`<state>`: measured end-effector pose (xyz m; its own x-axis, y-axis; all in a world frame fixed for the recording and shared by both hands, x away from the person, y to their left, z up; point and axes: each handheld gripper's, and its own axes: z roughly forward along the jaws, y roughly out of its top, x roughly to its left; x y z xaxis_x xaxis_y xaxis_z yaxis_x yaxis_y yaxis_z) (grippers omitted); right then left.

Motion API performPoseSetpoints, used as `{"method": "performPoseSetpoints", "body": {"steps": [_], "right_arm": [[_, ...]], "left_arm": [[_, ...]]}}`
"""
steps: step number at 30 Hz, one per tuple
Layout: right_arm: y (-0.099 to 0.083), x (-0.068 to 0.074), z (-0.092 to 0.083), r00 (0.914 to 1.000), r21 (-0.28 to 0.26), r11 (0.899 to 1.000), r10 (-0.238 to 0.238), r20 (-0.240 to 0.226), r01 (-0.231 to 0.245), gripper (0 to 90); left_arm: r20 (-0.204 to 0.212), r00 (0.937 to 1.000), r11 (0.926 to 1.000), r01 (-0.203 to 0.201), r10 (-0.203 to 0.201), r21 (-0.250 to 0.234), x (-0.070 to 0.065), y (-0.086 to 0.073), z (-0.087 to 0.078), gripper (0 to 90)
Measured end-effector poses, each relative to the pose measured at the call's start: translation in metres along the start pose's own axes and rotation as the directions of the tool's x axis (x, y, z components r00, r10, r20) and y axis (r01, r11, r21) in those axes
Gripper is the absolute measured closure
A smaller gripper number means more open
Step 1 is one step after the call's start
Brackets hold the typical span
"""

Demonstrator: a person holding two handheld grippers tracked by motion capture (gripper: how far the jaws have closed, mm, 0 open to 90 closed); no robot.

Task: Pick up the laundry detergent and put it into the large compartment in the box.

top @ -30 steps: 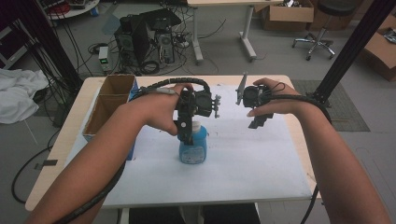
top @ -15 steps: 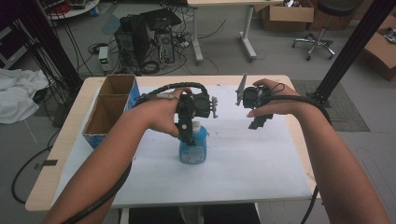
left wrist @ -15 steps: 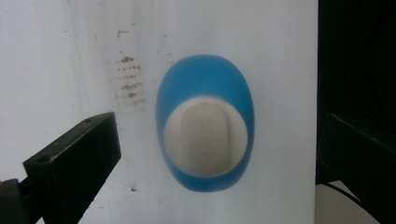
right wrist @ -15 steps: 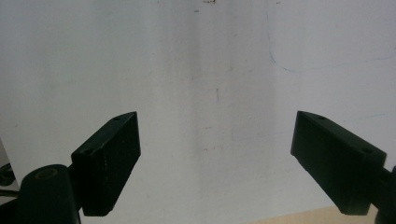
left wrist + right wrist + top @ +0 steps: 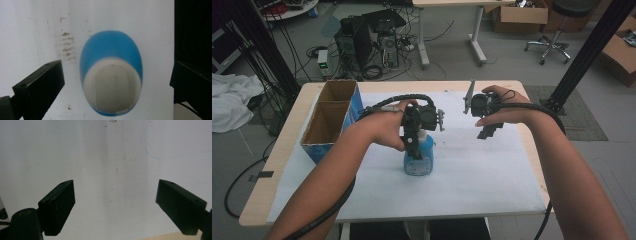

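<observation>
A blue bottle [image 5: 422, 162] with a cream-white top stands upright on the white sheet [image 5: 477, 175], near the middle of the table. My left gripper [image 5: 414, 149] points straight down over it. In the left gripper view the bottle [image 5: 111, 50] is seen from above. There my left gripper [image 5: 116, 80] is open, one black jaw on each side of the bottle and neither touching it. My right gripper [image 5: 487, 132] hovers to the right, apart from the bottle. The right gripper [image 5: 116, 197] is open over bare sheet with nothing between its jaws.
A cardboard box [image 5: 328, 122] with a blue side and two open compartments stands at the table's left. The wooden table edge [image 5: 262, 200] frames the sheet. Computers, cables and a chair are on the floor beyond the far edge.
My left gripper has sunk slightly towards the bottle top. The right gripper has hardly moved.
</observation>
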<state>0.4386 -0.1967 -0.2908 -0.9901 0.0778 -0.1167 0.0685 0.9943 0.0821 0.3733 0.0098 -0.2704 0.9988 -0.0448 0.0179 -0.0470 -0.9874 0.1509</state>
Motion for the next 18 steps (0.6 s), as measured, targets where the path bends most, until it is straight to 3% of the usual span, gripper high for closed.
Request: {"method": "performPoseSetpoints", "body": {"steps": [18], "right_arm": [[0.001,-0.001,0.004,1.0000,0.001,1.000,0.000,-0.004,0.000,15.9]], "left_arm": [[-0.013,0.9999,0.9993,-0.008,0.009,0.036,0.003,0.002,0.024,0.1]]}}
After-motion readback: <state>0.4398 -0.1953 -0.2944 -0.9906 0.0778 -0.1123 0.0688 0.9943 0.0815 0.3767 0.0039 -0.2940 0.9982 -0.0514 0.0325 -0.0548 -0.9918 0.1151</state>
